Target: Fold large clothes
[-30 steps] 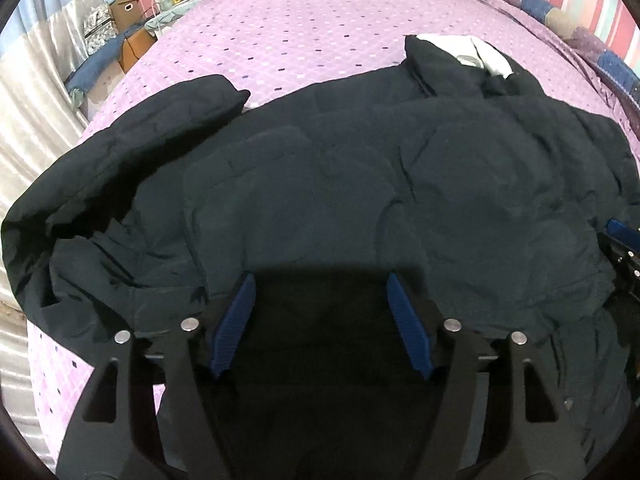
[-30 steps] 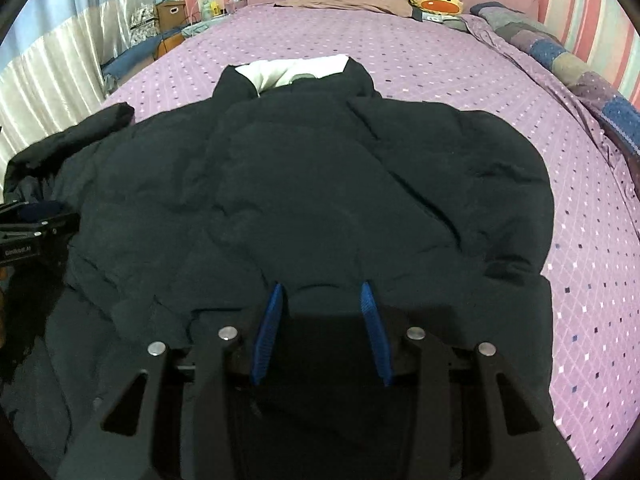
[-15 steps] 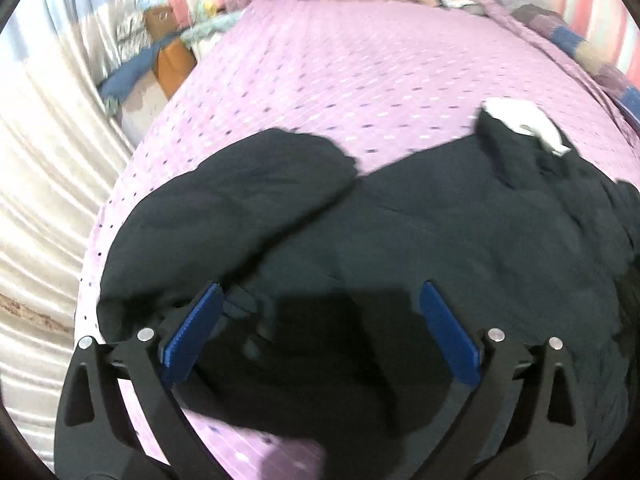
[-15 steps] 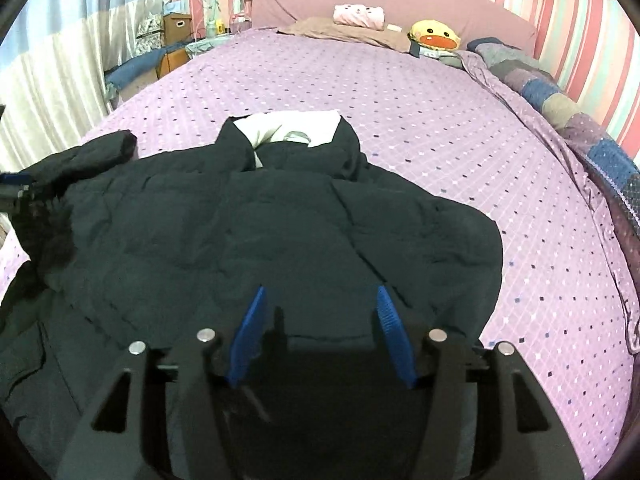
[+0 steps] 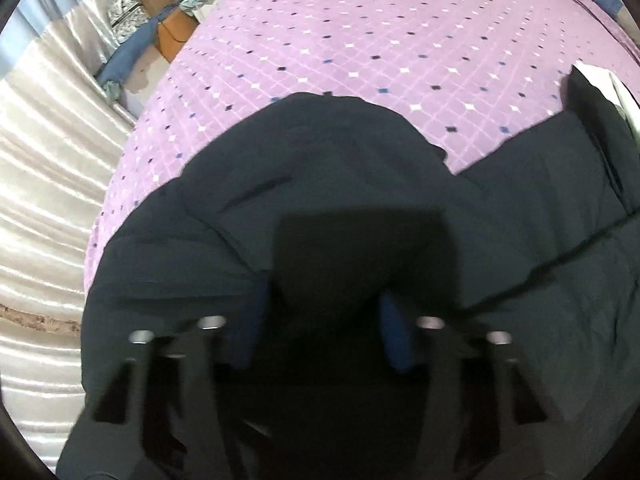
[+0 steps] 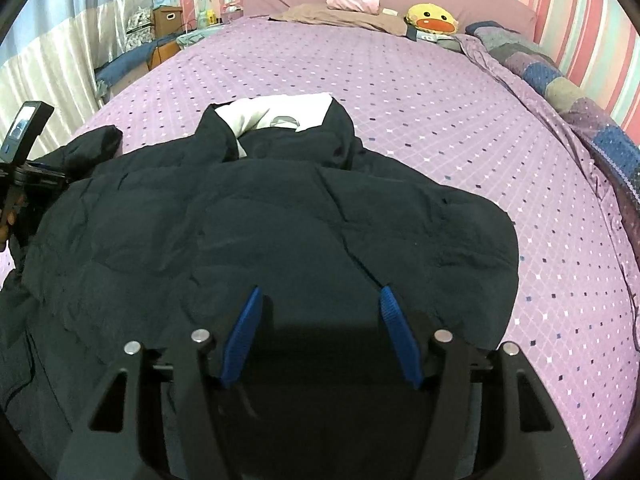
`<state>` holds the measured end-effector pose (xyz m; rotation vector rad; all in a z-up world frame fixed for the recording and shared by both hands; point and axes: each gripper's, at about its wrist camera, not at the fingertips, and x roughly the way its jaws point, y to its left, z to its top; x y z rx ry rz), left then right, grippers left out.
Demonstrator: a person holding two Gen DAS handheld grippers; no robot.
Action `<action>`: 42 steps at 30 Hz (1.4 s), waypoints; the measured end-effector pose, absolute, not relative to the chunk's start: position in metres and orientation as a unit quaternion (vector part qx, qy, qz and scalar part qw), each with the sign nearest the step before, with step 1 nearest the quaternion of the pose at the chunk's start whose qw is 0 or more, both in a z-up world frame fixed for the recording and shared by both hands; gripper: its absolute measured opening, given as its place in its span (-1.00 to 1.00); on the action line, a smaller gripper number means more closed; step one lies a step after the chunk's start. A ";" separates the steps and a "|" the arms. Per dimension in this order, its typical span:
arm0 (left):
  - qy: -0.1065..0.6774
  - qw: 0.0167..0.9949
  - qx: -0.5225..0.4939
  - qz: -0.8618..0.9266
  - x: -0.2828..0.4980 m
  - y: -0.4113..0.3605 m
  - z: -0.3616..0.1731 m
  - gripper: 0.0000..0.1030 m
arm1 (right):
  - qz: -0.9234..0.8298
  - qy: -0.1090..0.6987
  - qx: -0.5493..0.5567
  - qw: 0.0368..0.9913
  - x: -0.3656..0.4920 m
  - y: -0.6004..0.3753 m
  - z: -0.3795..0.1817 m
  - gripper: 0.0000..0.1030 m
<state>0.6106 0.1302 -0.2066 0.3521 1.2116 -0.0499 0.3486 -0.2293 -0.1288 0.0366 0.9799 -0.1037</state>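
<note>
A large dark navy padded jacket (image 6: 280,216) lies spread on the purple bed, its white-lined collar (image 6: 276,114) at the far end. In the left wrist view the jacket's sleeve (image 5: 320,184) fills the middle. My left gripper (image 5: 324,304) is low over the sleeve with a fold of dark fabric bulging between its blue pads, which stand apart; the view is blurred. It also shows at the left edge of the right wrist view (image 6: 28,168). My right gripper (image 6: 318,300) is open above the jacket's lower body and holds nothing.
The purple diamond-pattern bedspread (image 6: 400,80) stretches far ahead. A yellow duck plush (image 6: 430,20) and a pink pillow (image 6: 352,0) lie at the headboard. A patchwork quilt (image 6: 580,120) runs along the right. Shiny curtains (image 5: 48,160) and boxes (image 5: 176,36) stand left of the bed.
My left gripper has swung left to the sleeve, dropped onto it, and its pads have narrowed around a fold. My right gripper has lifted back and opened wider.
</note>
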 end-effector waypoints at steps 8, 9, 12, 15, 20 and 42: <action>0.546 0.833 0.081 -0.041 0.596 0.151 -0.155 -0.86 | -0.060 0.464 -0.003 0.884 0.346 -0.237 -0.122 0.49; 0.542 0.836 0.077 -0.046 0.592 0.150 -0.148 -0.87 | -0.059 0.462 0.000 0.885 0.345 -0.239 -0.120 0.49; 0.531 0.843 0.041 -0.081 0.576 0.138 -0.117 -0.88 | -0.063 0.453 0.011 0.889 0.337 -0.249 -0.111 0.49; 0.521 0.844 0.011 -0.124 0.548 0.109 -0.091 -0.88 | -0.067 0.446 0.017 0.892 0.329 -0.256 -0.106 0.50; 0.524 0.822 -0.043 -0.219 0.504 0.045 -0.079 -0.88 | -0.088 0.438 0.032 0.894 0.307 -0.277 -0.097 0.50; 0.483 0.841 0.124 -0.210 0.399 0.007 -0.066 0.88 | -0.082 0.446 0.105 0.885 0.273 -0.302 -0.086 0.50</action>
